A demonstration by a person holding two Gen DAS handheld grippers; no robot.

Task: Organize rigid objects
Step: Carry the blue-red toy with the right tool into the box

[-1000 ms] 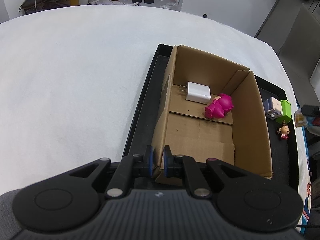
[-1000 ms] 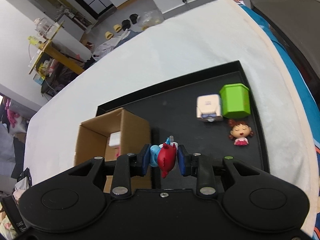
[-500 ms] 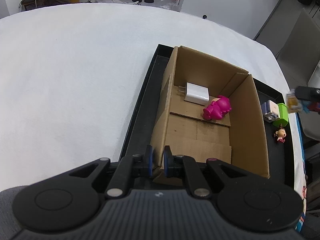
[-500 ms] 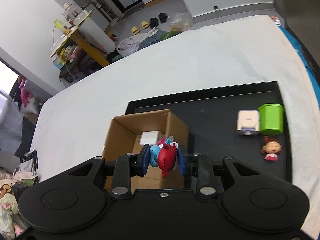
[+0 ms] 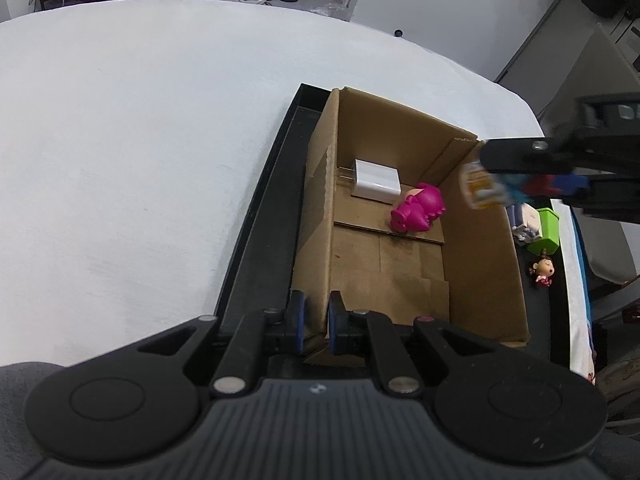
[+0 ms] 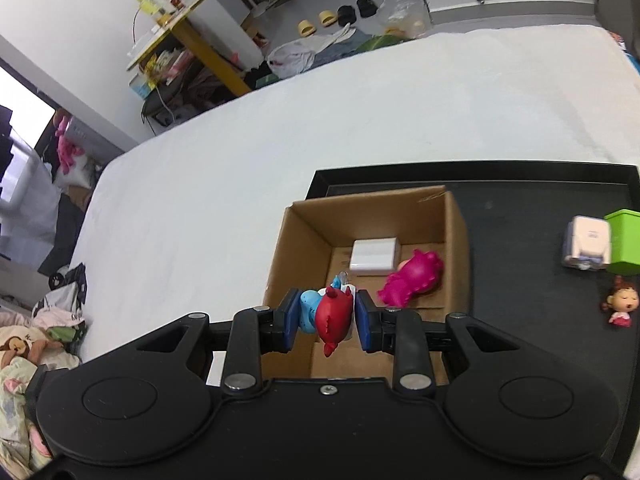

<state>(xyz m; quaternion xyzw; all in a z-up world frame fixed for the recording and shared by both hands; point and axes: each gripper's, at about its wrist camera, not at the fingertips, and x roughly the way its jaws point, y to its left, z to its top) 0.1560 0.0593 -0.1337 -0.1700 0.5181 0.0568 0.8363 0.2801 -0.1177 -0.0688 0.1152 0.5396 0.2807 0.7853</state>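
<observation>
Held toy: a red-and-blue figure is clamped between the pads of the right tongs, carried above the near part of the cardboard box; in the left wrist view it hangs at the box's 3 o'clock wall.
Reason for hold: the figure is pinched across its body, judged so that it can be let fall straight into the box.
Box contents: a white charger is lying at the 12 o'clock end of the floor, with a magenta pig toy just beside it at 4 o'clock.
Left tongs: closed on the box's near-left wall, one pad outside and one inside; judged a steadying grip so the box is not shifted during the drop.
Open room: the near half of the box floor is bare, so space for the figure is seen at 6 o'clock of the pig.
Edges: the box walls stand tall; the figure must be kept above the rim until released.
Tray: the box is carried on a black tray with a raised lip.
Left to sort: a small white device, a green container touching it and a small doll remain at 3 o'clock on the tray, well apart from the box.
Counter: white cloth is spread all around the tray.
</observation>
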